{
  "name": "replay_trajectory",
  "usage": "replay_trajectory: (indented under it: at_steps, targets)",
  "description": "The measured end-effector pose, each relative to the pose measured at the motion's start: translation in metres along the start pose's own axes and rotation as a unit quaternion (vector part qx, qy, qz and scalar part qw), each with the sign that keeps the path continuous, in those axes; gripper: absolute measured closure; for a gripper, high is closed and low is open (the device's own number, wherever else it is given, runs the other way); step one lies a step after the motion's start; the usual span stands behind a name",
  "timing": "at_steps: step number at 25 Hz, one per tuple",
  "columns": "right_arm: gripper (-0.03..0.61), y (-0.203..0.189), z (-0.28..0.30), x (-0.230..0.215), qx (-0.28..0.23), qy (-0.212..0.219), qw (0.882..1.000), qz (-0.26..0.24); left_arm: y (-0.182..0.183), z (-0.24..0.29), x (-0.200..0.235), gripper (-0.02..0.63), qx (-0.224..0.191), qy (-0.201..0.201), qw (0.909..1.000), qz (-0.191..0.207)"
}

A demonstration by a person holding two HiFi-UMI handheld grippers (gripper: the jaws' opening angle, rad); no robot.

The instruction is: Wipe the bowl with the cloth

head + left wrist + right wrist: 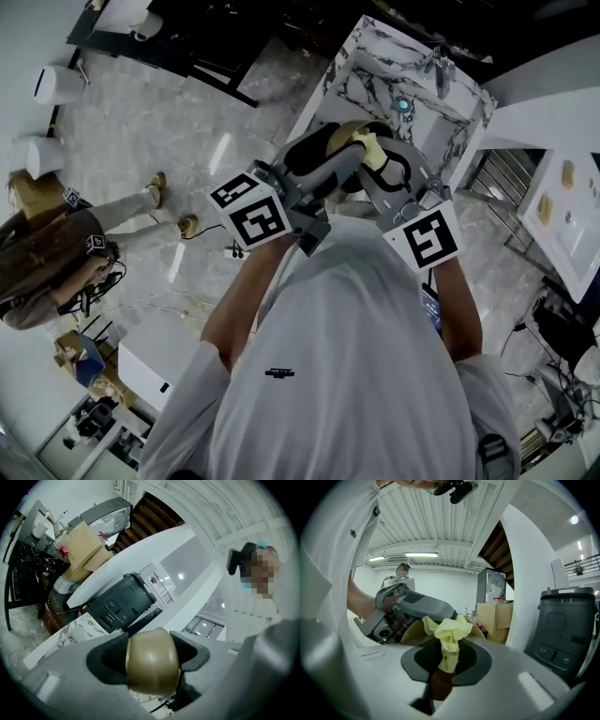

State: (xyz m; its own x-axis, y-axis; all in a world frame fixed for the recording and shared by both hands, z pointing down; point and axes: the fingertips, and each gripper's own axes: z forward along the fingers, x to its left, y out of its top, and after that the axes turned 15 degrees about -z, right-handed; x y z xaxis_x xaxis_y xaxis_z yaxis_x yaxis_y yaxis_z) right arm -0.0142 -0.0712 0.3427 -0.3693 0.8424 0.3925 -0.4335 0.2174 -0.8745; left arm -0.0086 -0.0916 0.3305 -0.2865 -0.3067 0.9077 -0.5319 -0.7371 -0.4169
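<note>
- One hard drop is my main worry. The pale polished stone floor (178, 141) and the white marble surface with dark veins (370, 70) both lie well below the work, which is held up in the air in front of the person's chest.
- The left hand-held gripper (149, 654) has its dark jaws clamped on the bowl, one pad on each side. The wall there is curved and glossy, so I judge that a hard push from the other side could twist the bowl or slide it out.
- The right hand-held gripper (446, 660) has its jaws shut tight on the lower end of the cloth, with a tuft standing out past the tips. If I lean in too far, the jaw tips could meet the bowl instead of the cloth and knock it.
- The olive-brown glossy round bowl (152, 667) hangs between the two grippers, clear of the surface.
  - Being round, it has no real long axis. As far as I can judge, its centre line runs from one gripper toward the other.
  - Its mouth is turned toward the right one, where the rim arcs behind the tuft. Its rounded outside faces the left camera.
- The pale yellow crumpled cloth (449, 634) has its long axis along the jaws, with the free end pointing into the bowl's mouth. I cannot tell whether it is touching the bowl or just beside it. Only a short length is pinched, so a strong rub might pull it free.
</note>
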Motion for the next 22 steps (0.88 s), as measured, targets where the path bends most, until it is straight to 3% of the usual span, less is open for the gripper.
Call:
replay_trajectory:
  at_steps: [4, 13, 18, 22]
  targets:
    - [0.532, 0.001, 0.000, -0.006, -0.008, -0.011, 1.000, 0.006, -0.005, 0.000, 0.001, 0.333, 0.001, 0.006, 1.0000, -0.001]
    - [0.532, -0.010, -0.010, -0.017, -0.004, -0.047, 0.998, 0.043, -0.006, -0.006, -0.006, 0.331, -0.004, 0.023, 0.9989, 0.040]
    - [0.532, -0.011, -0.016, -0.018, 0.002, -0.053, 0.998, 0.031, 0.003, -0.008, -0.015, 0.331, -0.011, 0.017, 0.9986, 0.049]
    - [0.532, -0.013, -0.017, -0.011, 0.034, -0.042, 0.999, 0.001, 0.010, -0.008, -0.017, 0.333, -0.014, 0.009, 0.9993, 0.033]
